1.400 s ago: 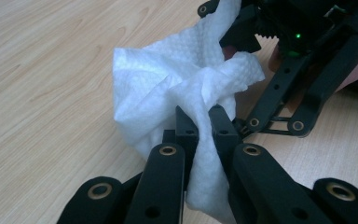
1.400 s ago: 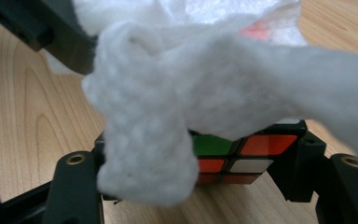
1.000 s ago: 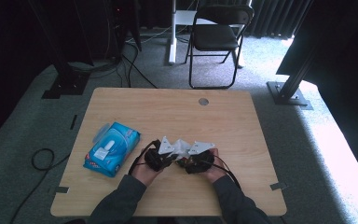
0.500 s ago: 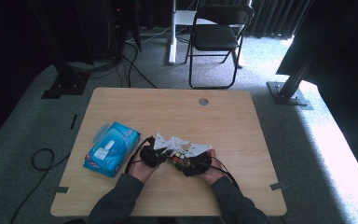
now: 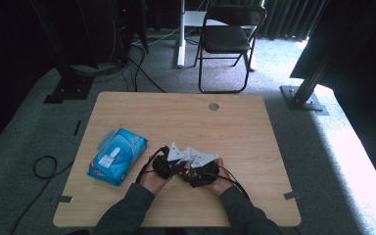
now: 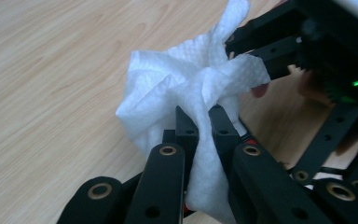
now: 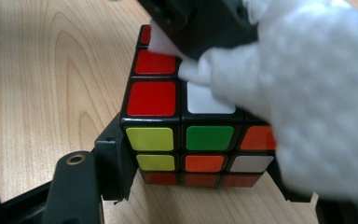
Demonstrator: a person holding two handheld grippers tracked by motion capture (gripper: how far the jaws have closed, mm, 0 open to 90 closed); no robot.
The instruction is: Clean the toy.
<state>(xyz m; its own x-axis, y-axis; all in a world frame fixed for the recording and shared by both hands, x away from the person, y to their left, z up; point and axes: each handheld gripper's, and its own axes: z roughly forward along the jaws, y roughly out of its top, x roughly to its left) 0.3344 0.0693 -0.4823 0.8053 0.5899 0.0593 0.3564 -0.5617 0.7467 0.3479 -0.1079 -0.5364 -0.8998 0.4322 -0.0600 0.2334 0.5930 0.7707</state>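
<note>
At the lower centre of the counter (image 5: 254,127), the right gripper (image 7: 200,186) clamps a colour puzzle cube (image 7: 186,140); the left gripper (image 6: 200,126) pinches a white wipe (image 6: 186,79), now pressed onto the cube's top, closer than before, so wiping seems under way

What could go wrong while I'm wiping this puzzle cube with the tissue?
The tissue is pinched only by a thin fold in the left gripper, so it might tear or slip out. The cube sits between the right gripper's jaws; hard rubbing could twist a layer or push it loose.
</note>
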